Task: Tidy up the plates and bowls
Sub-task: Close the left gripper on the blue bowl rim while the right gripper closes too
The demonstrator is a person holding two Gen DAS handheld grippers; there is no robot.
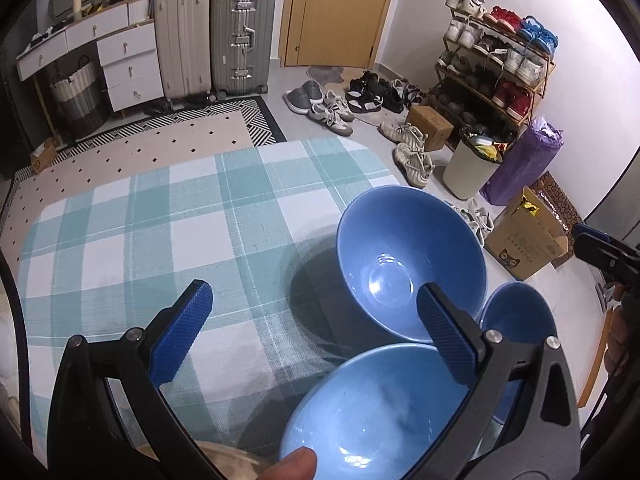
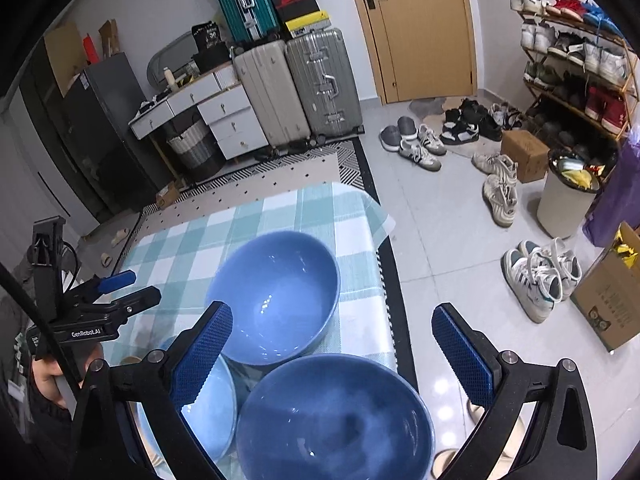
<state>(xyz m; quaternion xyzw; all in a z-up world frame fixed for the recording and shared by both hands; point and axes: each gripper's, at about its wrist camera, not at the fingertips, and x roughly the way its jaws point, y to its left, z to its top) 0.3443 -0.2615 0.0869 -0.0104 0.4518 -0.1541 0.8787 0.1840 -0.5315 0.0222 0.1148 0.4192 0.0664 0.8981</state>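
Three blue bowls sit close together at the near right corner of a bench (image 1: 132,216) covered in a teal-and-white checked cloth. The far bowl (image 1: 412,260) is deep, upright and empty, its inside catching small highlights. In the left wrist view a second, paler blue bowl (image 1: 380,412) lies nearest the camera, its rim just beside the far bowl's base. A third bowl (image 1: 516,312) shows only as a slice of rim behind the right finger of the left gripper (image 1: 316,336). That gripper hovers over the cloth with its two blue-padded fingers spread wide and nothing between them — the right pad overlaps the far bowl in the view, though whether it touches cannot be told. A fingertip (image 1: 298,464) shows at the bottom edge.

From the right wrist view the same cluster appears: the far bowl (image 2: 276,296) in the middle of the cloth, a darker blue bowl (image 2: 336,420) nearest the camera at the bench's right edge, and the pale one (image 2: 212,404) to the left, partly hidden by the left finger of the right gripper (image 2: 332,352). The right gripper is also wide open and holds nothing, its fingers straddling the near bowl in the view. The left gripper (image 2: 124,288) shows at the left, held in a hand (image 2: 52,380).

Beyond the bench lie a patterned rug (image 1: 160,140), two upright suitcases (image 1: 216,36), a white drawer unit (image 1: 120,56), a wooden door (image 1: 340,8), a shoe rack (image 1: 492,64), loose shoes (image 1: 348,104) on the tiled floor and a bin (image 1: 472,164).
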